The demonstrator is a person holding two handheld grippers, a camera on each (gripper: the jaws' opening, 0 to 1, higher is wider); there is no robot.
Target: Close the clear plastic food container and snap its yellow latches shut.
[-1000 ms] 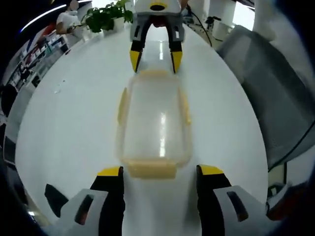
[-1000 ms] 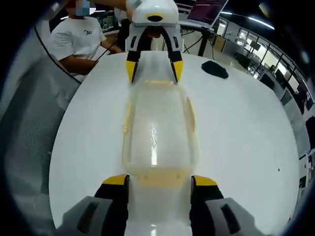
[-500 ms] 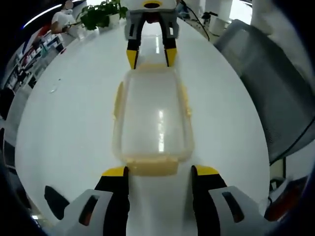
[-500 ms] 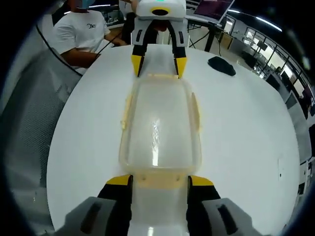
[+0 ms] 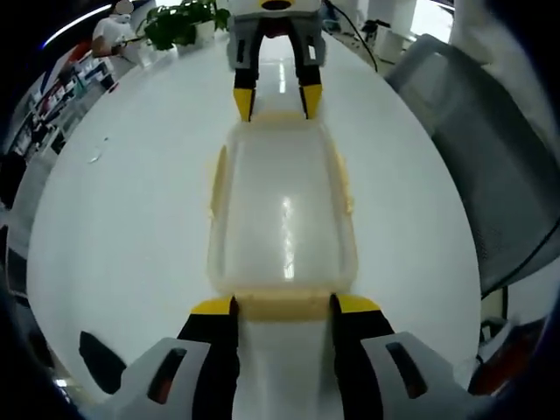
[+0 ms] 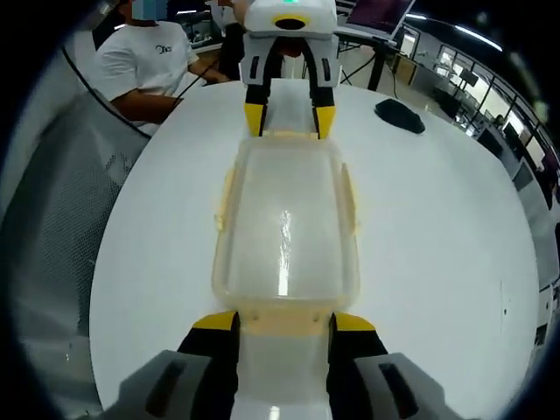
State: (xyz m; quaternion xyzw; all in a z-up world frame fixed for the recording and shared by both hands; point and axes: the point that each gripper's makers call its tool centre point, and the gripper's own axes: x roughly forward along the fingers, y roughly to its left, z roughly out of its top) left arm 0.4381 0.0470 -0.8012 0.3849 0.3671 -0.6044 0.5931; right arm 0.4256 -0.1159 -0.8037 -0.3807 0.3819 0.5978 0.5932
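The clear plastic container (image 5: 282, 210) lies lengthwise on the white table (image 5: 131, 219) with its lid on. Yellow side latches (image 5: 216, 179) run along its long edges. My left gripper (image 5: 284, 306) has its jaws pressed against both sides of the near yellow end latch (image 5: 284, 304). At the far end my right gripper (image 5: 276, 98) grips the opposite end latch. In the right gripper view the container (image 6: 286, 223) sits the same way, with my right gripper (image 6: 284, 322) closed around the near end latch (image 6: 284, 320) and my left gripper (image 6: 289, 121) at the far end.
A grey mesh chair (image 5: 477, 149) stands at the table's right edge, and a potted plant (image 5: 184, 26) at the far left. A seated person in a white shirt (image 6: 140, 70) is beyond the table. A black mouse-like object (image 6: 398, 115) lies at the far right.
Both grippers have moved in toward the container's ends and their jaws have narrowed onto the end latches. The container has stayed in place.
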